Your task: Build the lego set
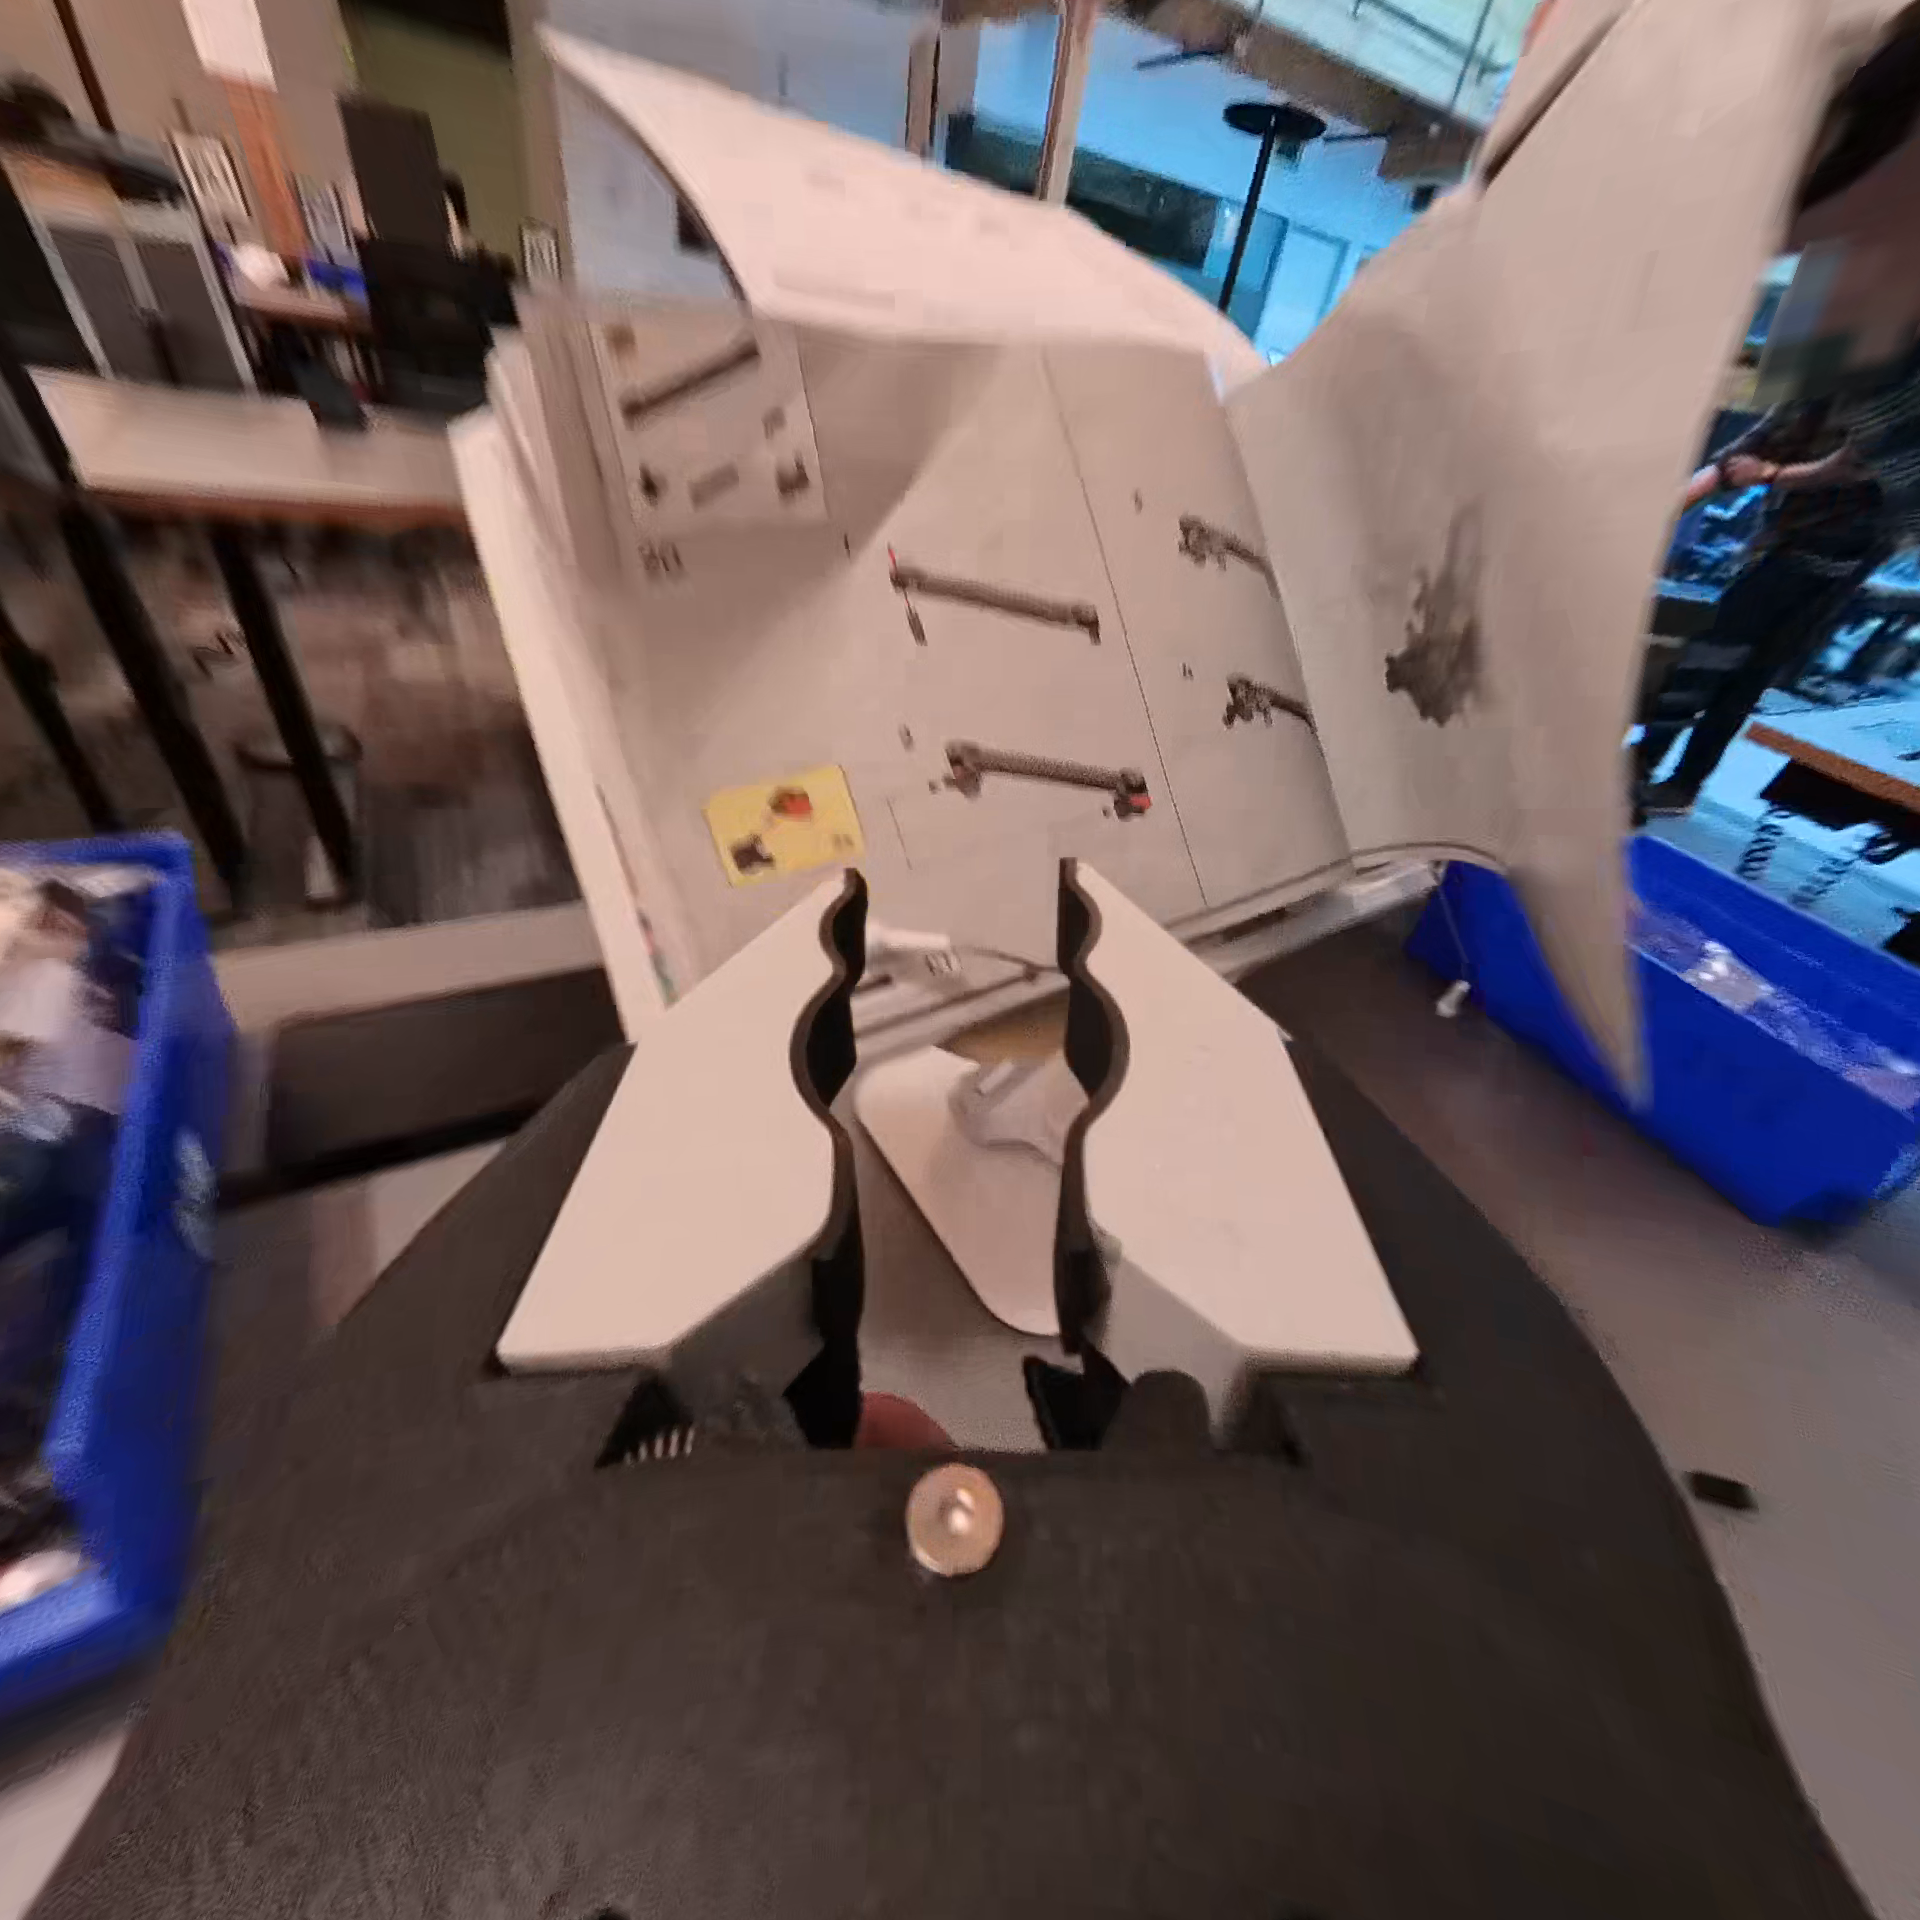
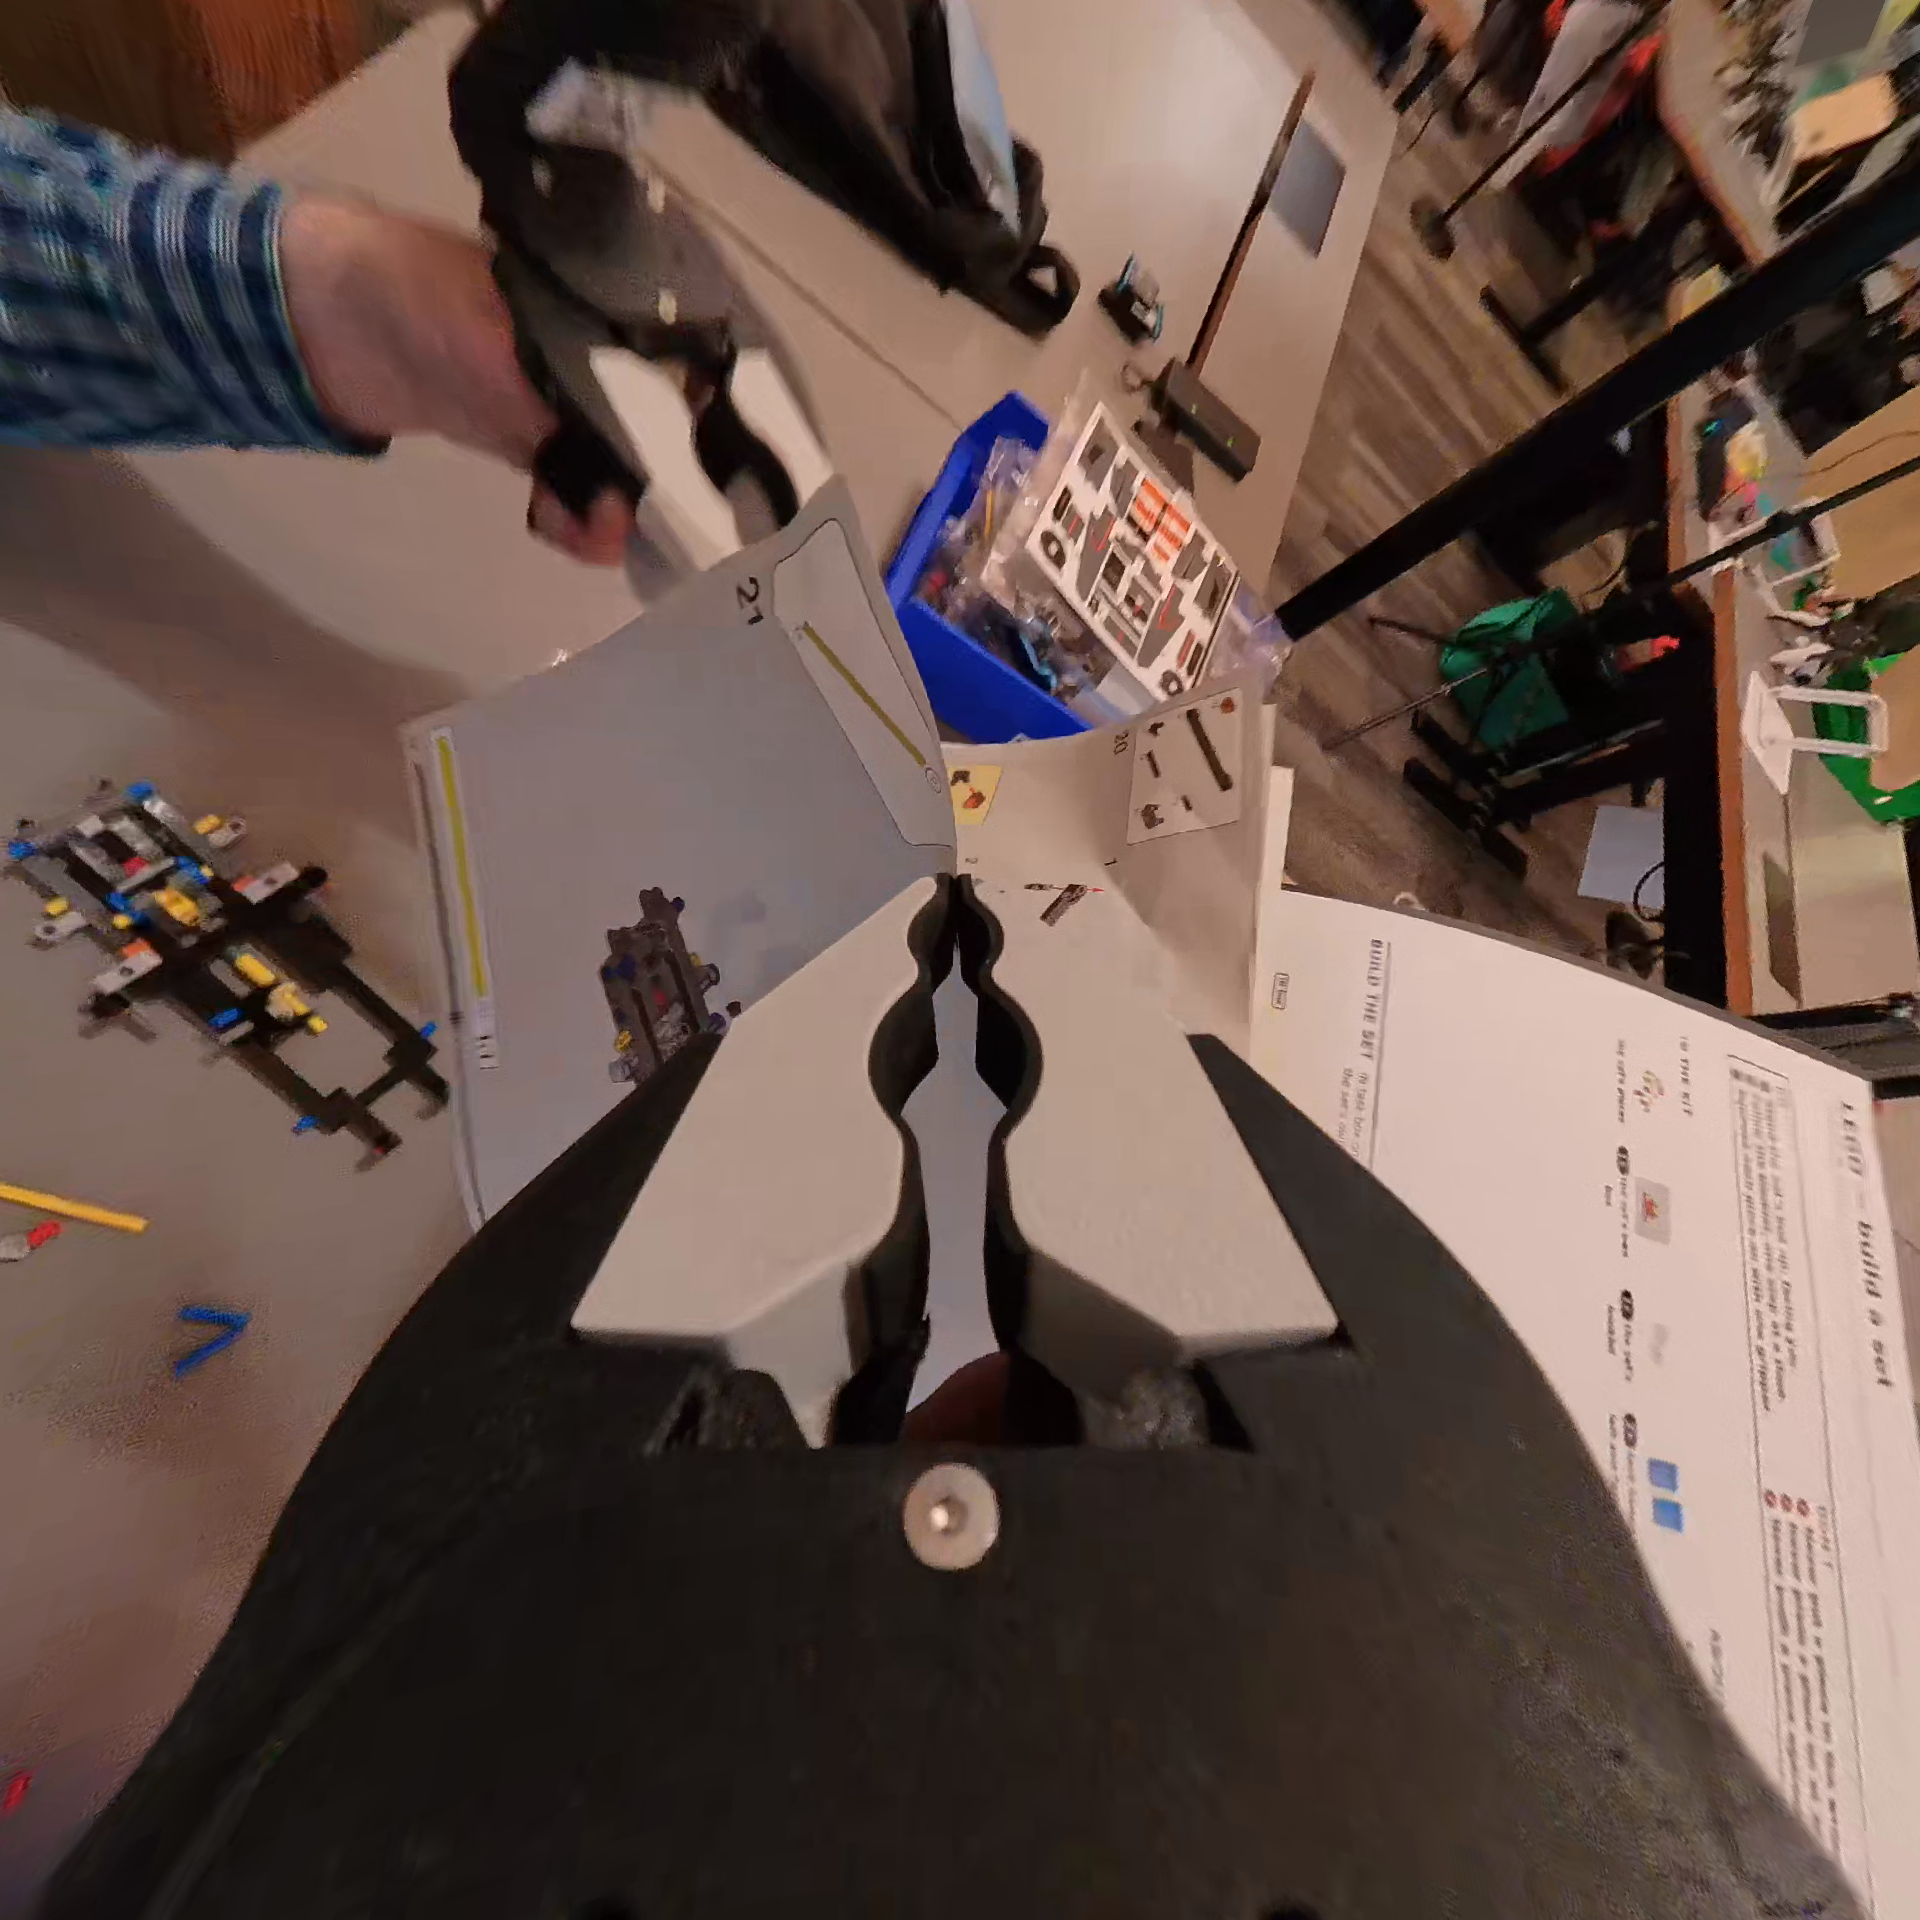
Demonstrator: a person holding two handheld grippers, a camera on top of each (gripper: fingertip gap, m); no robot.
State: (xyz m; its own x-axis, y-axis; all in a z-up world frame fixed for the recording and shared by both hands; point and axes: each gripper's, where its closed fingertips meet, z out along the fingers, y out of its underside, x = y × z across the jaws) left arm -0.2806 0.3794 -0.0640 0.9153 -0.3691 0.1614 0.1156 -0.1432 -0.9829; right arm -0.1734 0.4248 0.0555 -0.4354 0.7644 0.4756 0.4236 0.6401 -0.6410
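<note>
Right gripper (image 2: 954, 883) sits nearest the lens in the right wrist view, jaws pressed together at the tips and pinching the edge of a page of the instruction booklet (image 2: 665, 831), which is lifted and curled mid-turn. Left gripper (image 1: 961, 883) has its jaws apart with nothing between them; in the left wrist view it faces the same booklet (image 1: 935, 582), pages fanned up and blurred. It also shows far off in the right wrist view, held by a person's hand (image 2: 405, 332) in a blue striped sleeve. Partly built lego chassis (image 2: 208, 935), black frame with yellow, blue and grey bits, lies on the table (image 2: 312, 561) well left of the booklet, untouched. Loose parts near it: a yellow axle (image 2: 73, 1208) and blue pins (image 2: 208, 1335). Blue bin (image 2: 966, 623) behind the booklet holds bagged parts and a sticker sheet (image 2: 1132, 540). A printed task sheet (image 2: 1558, 1195) lies to the right. Progress looks early-to-middle: base frame is assembled, many bagged parts and stickers are unused, and the current step seems to be finding the next page, not placing a piece.
</note>
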